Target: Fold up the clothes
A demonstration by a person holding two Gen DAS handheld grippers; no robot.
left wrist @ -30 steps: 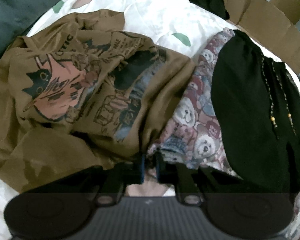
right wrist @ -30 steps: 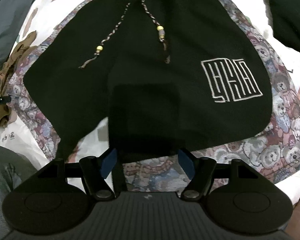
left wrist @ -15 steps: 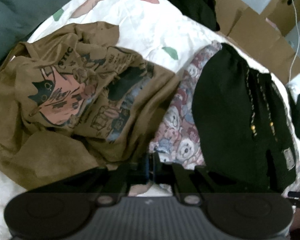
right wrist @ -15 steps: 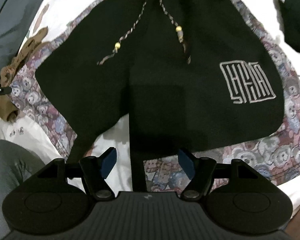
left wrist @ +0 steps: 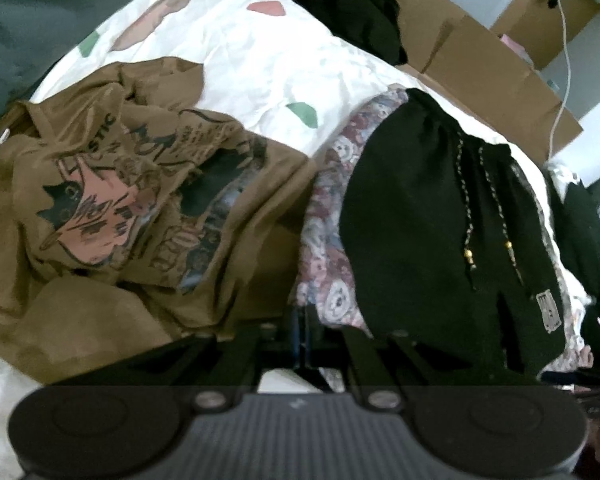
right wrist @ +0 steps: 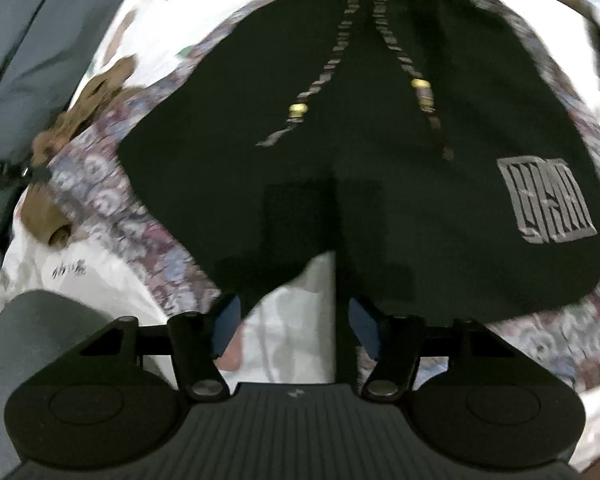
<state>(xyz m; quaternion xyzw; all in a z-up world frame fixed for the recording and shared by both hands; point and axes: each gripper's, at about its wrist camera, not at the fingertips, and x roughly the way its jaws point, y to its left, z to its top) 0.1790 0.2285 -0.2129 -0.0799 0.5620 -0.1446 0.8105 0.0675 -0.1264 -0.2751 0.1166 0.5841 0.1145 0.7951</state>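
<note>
- Lying flat over a bear-print garment (right wrist: 112, 204), the black shorts (right wrist: 380, 128) are seen in the right wrist view, waistband at the far side and leg hems at the near side.
- The right gripper (right wrist: 294, 322) is held with its jaws wide apart, nothing between the blue pads, just short of the split between the two leg hems.
- Bare white sheet (right wrist: 296, 312) is exposed in that split, right ahead of the gripper.
- The left gripper (left wrist: 300, 330) is pressed closed at the near edge where the bear-print garment meets the brown printed T-shirt (left wrist: 132, 208); which cloth is pinched cannot be told.
- The T-shirt is seen crumpled to the left, touching the bear-print edge.
- Cardboard boxes (left wrist: 480, 60) are lined along the far side of the bed.
- A gold-beaded drawstring (right wrist: 320, 76) is draped down the shorts' front.
</note>
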